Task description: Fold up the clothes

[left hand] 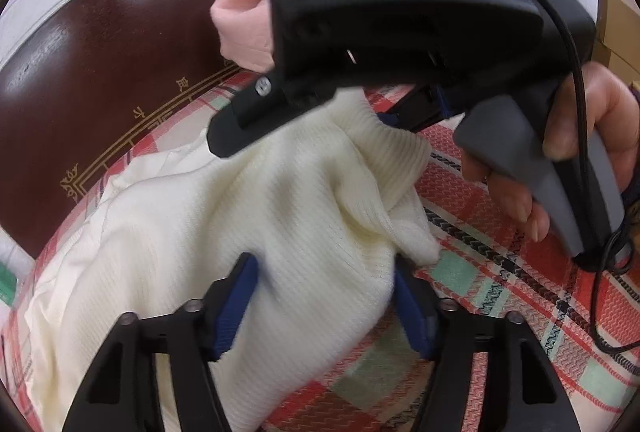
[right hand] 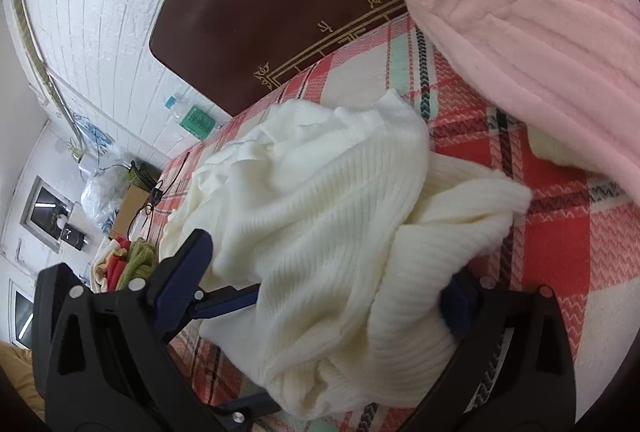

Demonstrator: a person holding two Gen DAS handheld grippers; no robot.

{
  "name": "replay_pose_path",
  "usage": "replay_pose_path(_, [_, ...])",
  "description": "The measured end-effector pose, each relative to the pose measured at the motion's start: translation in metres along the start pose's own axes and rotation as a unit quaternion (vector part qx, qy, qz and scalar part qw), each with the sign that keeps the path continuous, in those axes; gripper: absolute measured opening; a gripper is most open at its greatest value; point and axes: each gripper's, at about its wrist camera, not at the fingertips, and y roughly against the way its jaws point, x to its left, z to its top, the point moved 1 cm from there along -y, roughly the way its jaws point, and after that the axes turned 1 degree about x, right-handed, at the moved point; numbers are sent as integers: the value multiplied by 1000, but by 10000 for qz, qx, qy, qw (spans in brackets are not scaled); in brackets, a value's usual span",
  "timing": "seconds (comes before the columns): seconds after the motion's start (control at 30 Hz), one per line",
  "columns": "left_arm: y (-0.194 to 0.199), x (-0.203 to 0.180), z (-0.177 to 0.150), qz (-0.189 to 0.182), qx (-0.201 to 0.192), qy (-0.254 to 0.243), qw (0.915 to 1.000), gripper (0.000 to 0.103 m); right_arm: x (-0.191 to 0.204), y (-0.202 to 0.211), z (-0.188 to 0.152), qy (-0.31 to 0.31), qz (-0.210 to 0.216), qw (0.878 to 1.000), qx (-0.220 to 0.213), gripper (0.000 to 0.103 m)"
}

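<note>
sweater (left hand: 248, 216): cream ribbed knit, crumpled, unfolded
pose: bunched heap, folds and ridges
place: centre to lower left in left wrist view; centre to bottom in right wrist view (right hand: 320, 216)

We are in a home bedroom: a bed with a plaid sheet (right hand: 568, 232) meets a dark wooden headboard (right hand: 248, 20). Beside the headboard runs a white brick-pattern wall (right hand: 100, 12); beyond the bed's edge, household clutter (right hand: 120, 192).

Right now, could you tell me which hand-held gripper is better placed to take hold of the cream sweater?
Left, probably: the left hand-held gripper stands open astride the cream sweater; the right hand-held gripper also straddles bunched fabric.
</note>
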Motion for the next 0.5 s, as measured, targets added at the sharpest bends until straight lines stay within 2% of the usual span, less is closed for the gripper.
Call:
replay_pose_path(0.1, [3,5,-3,-106,-73,141,9998,54,0,-3,3,36,26,9999,113,101])
replay_pose_path(0.17, [5,4,-5,-91,-111,131,9998,53,-4,-4,3,-24,56,9999,161,94])
replay_pose_path(0.2, [6,3,-6,-84,-131,101,9998,53,-6,-5,3,-52,65,9998,194,73])
replay_pose_path(0.23, [7,1,-6,-76,-136,77,9998,52,-9,-6,2,-96,75,9996,246,44])
replay_pose_path(0.27, [8,0,-7,-67,-138,56,9999,45,-13,-10,1,-174,89,9993,332,36])
replay_pose_path(0.37, [10,-1,-9,-86,-150,95,9998,35,-13,-8,2,-262,160,9990,328,34])
replay_pose_path(0.43, [12,3,-11,-160,-159,281,9994,30,-10,-4,5,-293,214,9990,277,26])
replay_pose_path(0.5, [16,8,-14,-258,-198,523,9981,23,-7,-1,7,-324,267,9989,225,24])
